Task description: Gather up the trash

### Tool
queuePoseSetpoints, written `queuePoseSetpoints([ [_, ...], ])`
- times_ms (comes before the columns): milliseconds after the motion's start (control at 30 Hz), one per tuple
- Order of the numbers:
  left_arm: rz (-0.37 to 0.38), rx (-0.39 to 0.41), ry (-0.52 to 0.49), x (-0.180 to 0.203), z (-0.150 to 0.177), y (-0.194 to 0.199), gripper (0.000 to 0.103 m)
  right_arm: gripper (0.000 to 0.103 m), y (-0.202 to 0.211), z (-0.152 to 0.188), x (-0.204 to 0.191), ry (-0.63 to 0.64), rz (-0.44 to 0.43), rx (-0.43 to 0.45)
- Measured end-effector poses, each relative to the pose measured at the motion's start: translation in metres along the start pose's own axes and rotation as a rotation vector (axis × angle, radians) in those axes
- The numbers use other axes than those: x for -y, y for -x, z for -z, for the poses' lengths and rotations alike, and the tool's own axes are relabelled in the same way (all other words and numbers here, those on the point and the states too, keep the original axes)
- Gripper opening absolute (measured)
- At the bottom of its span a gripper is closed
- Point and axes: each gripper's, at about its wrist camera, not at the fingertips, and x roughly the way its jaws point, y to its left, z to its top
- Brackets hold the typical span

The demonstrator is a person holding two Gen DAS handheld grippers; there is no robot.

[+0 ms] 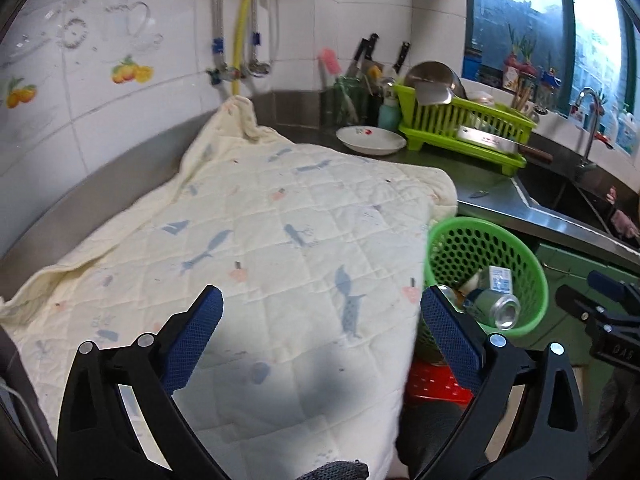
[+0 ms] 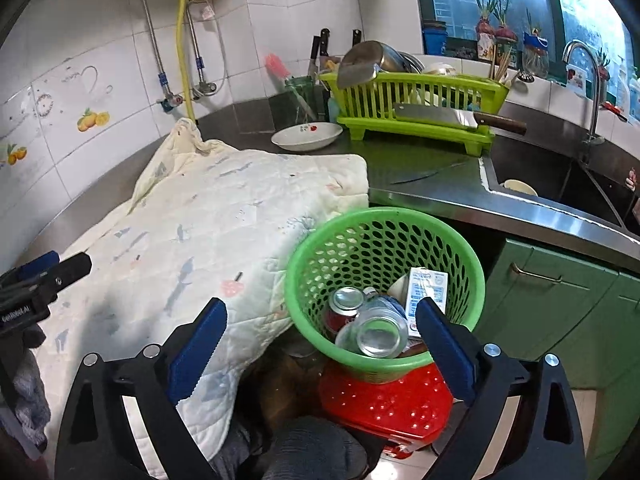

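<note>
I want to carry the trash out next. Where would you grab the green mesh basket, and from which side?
Grip the green basket by its rolled top rim at the near edge, coming from above with one jaw inside and one outside. It sits tilted toward the camera on the red stool, so that edge is exposed; the quilt crowds its left side.

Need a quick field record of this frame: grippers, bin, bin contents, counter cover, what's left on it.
left gripper: open, empty, above the quilt
right gripper: open, empty, over the bin
bin: green mesh basket, on a red stool beside the counter
bin contents: cans, small carton
counter cover: cream quilt
trash left on quilt: none visible
</note>
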Motion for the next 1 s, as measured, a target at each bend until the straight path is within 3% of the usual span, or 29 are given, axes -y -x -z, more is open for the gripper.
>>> queuePoseSetpoints([
  [367,-0.071,0.069,0.036,-0.021,0.018,0.030,0.098,0.093,0.021,0.008,-0.020,0.025,0.015,0.053],
  [1000,-0.090,0.117,0.086,-0.032,0.023,0.047,0.098,0.094,0.037,0.018,-0.034,0.043,0.029,0.102],
])
